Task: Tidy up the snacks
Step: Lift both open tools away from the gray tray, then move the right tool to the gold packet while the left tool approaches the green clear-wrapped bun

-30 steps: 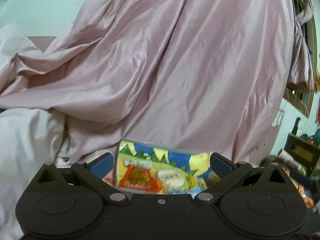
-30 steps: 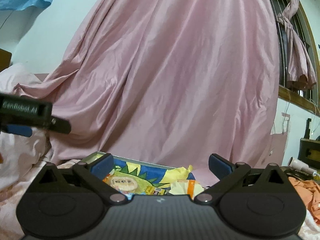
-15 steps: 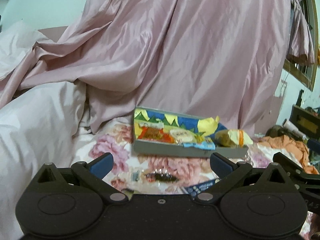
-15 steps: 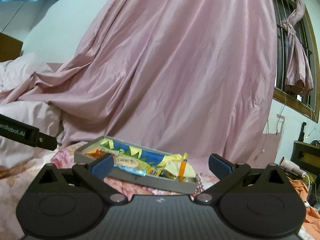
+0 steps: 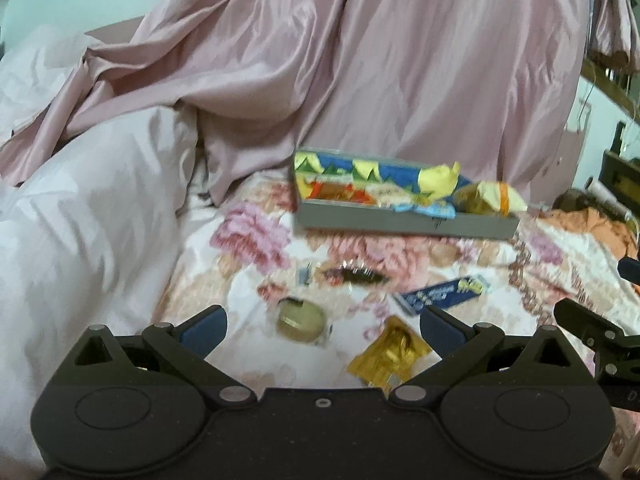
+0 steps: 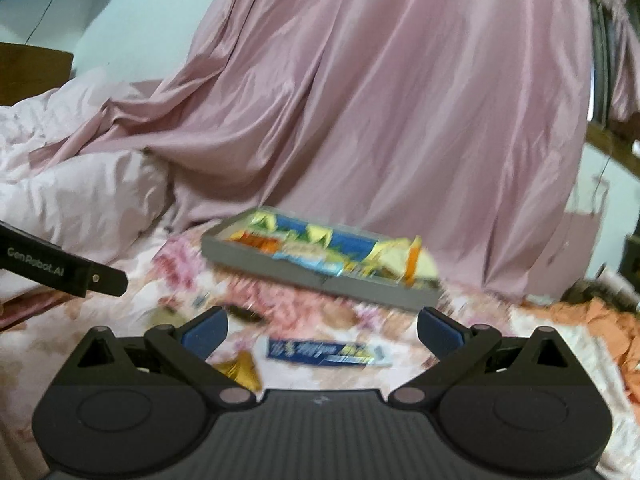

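Backdrop: pink curtain [image 5: 400, 72] drapes onto the floral bed [image 5: 248, 280], pale duvet [image 5: 80, 220] alongside.
Box: grey tray [image 5: 400, 222], packed with bright wrappers, lies on the bed under the curtain.
Loose snacks: gold packet [image 5: 388, 356], blue bar [image 6: 326, 350], round biscuit [image 5: 300, 320] before it.
Left tongs [image 5: 322, 326]: agape, empty.
Right tongs [image 6: 322, 330]: agape, empty.

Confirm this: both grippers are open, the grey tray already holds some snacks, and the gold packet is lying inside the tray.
One detail is wrong. The gold packet is not in the grey tray; the left wrist view shows it loose on the floral sheet, near the open left gripper. The right gripper is open too, and the tray does hold snacks.
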Demonstrator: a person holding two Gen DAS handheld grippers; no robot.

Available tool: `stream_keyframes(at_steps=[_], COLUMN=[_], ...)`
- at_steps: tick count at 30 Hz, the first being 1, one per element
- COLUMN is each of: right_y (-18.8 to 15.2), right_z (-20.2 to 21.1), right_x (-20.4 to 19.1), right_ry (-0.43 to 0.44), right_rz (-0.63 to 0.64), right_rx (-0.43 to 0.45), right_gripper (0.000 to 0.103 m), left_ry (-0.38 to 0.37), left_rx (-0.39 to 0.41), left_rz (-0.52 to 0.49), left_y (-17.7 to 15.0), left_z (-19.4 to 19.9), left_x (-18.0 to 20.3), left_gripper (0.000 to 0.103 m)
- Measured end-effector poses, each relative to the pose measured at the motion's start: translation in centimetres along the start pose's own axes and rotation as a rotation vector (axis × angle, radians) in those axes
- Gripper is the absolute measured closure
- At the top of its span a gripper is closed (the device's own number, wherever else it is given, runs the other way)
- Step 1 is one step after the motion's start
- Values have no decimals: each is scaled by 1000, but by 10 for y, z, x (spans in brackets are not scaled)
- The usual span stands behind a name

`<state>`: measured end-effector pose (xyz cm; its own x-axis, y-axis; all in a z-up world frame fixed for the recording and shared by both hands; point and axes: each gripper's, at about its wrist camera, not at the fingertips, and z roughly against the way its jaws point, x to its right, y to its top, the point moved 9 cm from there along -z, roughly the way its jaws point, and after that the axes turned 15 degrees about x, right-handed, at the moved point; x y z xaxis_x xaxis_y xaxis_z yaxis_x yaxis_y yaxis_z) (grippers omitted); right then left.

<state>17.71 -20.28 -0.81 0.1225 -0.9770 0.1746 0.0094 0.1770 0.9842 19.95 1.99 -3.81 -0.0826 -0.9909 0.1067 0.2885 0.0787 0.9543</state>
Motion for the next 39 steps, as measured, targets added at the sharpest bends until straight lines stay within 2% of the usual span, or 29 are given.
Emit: stream_keyframes(at_steps=[6,10,14,19,27,34,39], right_y=[-21,-36,-45,-51,-61,-74,-81], right_z=[-7,-12,-13,-17,-35,-60,-83], right_x=[-8,-15,-24,-31,-42,-57,-62], right_ry=[53,89,120,151,218,286,326], right_rz=[-40,-54,-43,-38,-12,117,49], right_rx=[-122,-208,-250,-292,-370,-396,-396], right_gripper=[0,0,0,0,0,0,0], left_ry=[15,-13,-51,-73,-26,-15,-61], left_rx=[-81,-168,-229,-262,-304,-302,-291], left_rz=[-12,15,18,-15,-74,-81,-105], left_y=[-14,-27,-37,-40,-35,-38,-43], left_z=[-4,-14,-22,-31,-55,-79,-96], left_x=[-5,-5,-1,-1,-31,-38,-32], left_gripper=[1,1,1,1,1,1,1])
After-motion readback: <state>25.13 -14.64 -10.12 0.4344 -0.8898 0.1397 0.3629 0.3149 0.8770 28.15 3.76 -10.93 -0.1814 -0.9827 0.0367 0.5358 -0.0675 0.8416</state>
